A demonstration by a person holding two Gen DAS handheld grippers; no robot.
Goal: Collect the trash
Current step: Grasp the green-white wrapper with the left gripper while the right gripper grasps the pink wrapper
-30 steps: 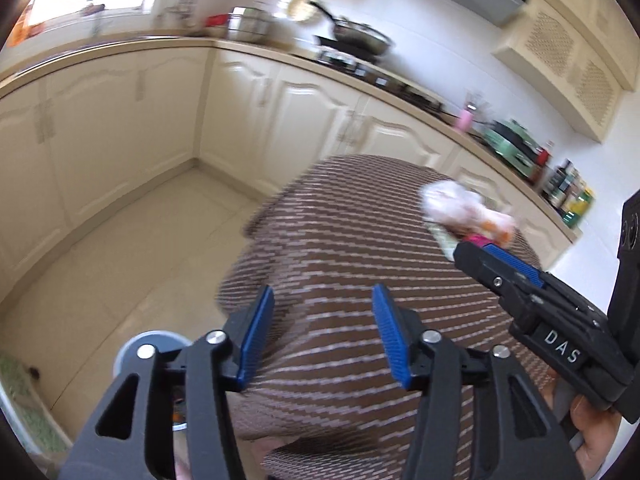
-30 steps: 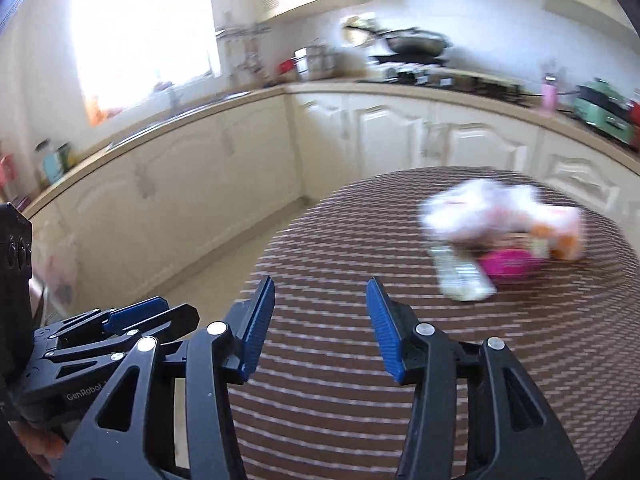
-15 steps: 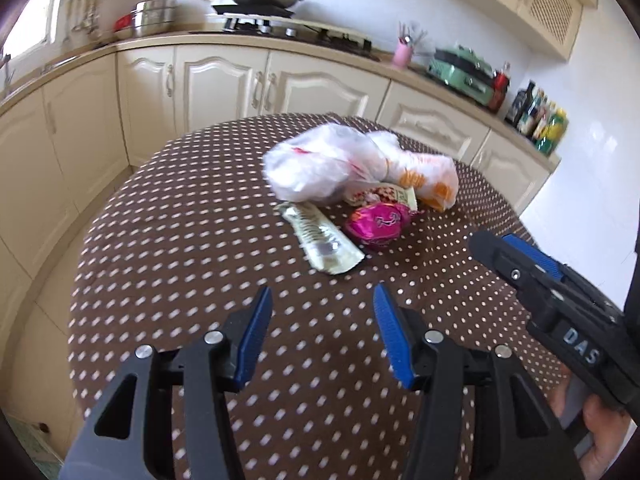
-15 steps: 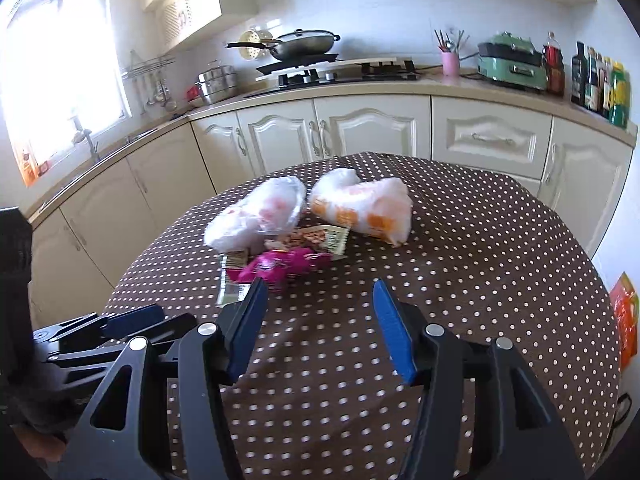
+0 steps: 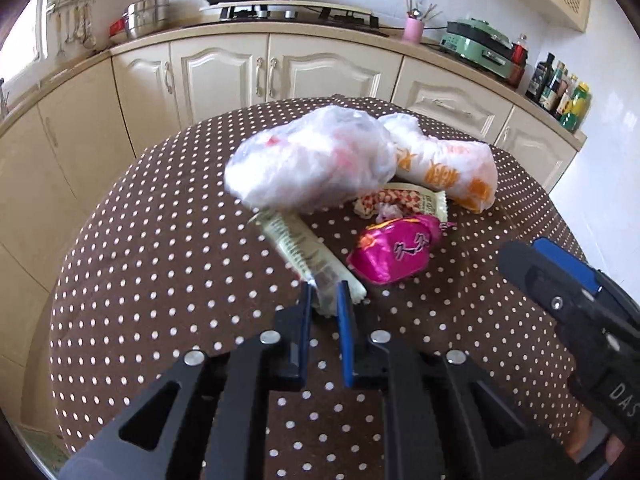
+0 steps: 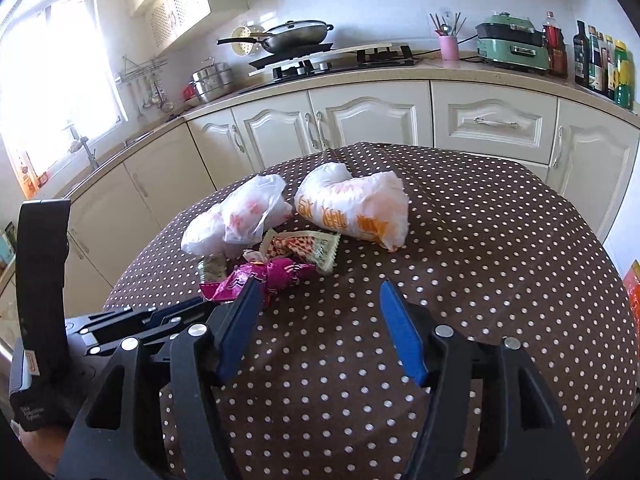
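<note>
The collecting is only at its start. The left gripper (image 5: 325, 300) has just been closing, and its blue pads now pinch the near end of the long pale green wrapper (image 5: 304, 252), which lies on the dotted tablecloth (image 5: 160, 280). The right gripper (image 6: 320, 316) has just been opening wider and holds nothing; the pink wrapper (image 6: 264, 276) lies at about 11 o'clock from it. At 12 o'clock of the pile wait the white plastic bag (image 5: 312, 168), the orange-printed bag (image 5: 448, 164) and the red-checked packet (image 5: 404, 198). No bin is in view.
</note>
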